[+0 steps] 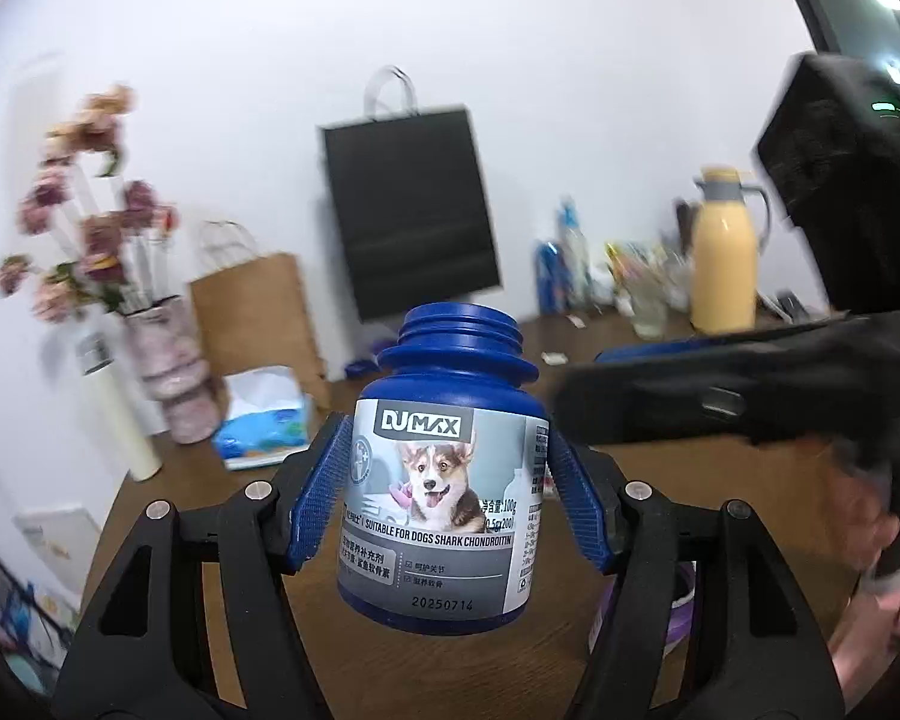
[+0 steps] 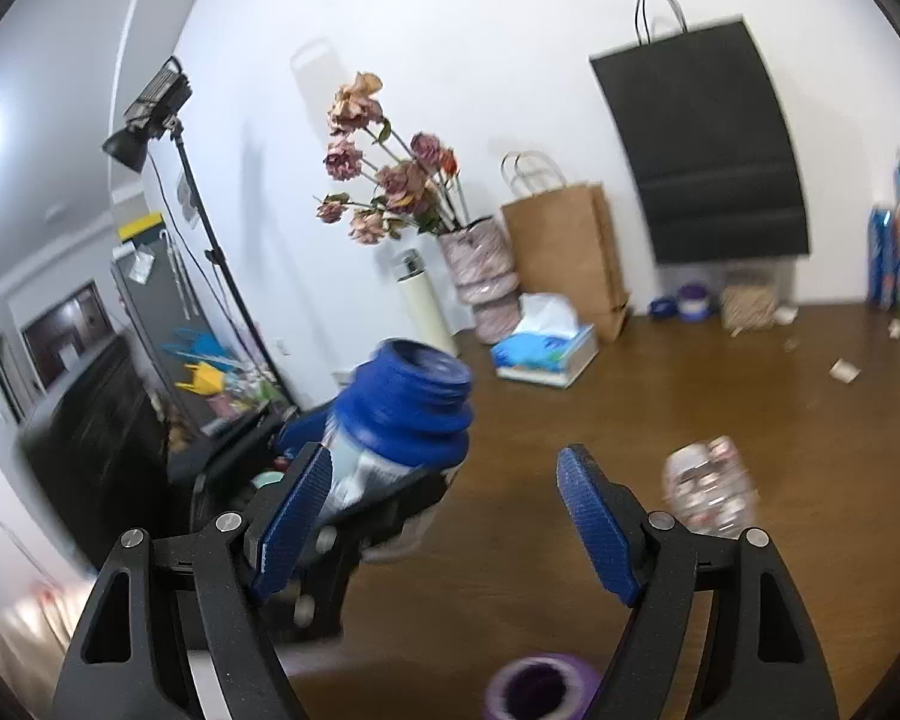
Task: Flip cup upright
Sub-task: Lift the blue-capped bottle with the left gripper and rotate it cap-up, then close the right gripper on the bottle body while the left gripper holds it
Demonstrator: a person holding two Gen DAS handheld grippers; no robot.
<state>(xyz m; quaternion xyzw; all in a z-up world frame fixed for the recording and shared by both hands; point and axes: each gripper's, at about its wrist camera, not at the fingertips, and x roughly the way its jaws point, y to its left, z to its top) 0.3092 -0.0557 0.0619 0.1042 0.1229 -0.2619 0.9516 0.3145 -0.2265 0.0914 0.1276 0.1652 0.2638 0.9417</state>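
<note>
My left gripper (image 1: pixel 444 426) is shut on a blue supplement bottle (image 1: pixel 444 498) with a dog on its label. The bottle is upright, lidless, and held above the brown table (image 1: pixel 438 678). The right wrist view shows the same bottle (image 2: pixel 402 414) at the left, tilted in that gripper. My right gripper (image 2: pixel 444 453) is open with nothing between its fingers. A purple cup (image 2: pixel 540 684) sits at the bottom edge below it, its dark opening towards the camera. The purple cup (image 1: pixel 681 606) also peeks out behind my left gripper's right finger.
A blurred clear patterned container (image 2: pixel 711 495) stands on the table right of my right gripper. At the back are a tissue box (image 2: pixel 546 354), vase of dried flowers (image 2: pixel 480 276), white flask (image 2: pixel 423 306), brown bag (image 2: pixel 564 252), black bag (image 2: pixel 720 150) and yellow jug (image 1: pixel 723 252). A hand (image 1: pixel 870 534) is at the right.
</note>
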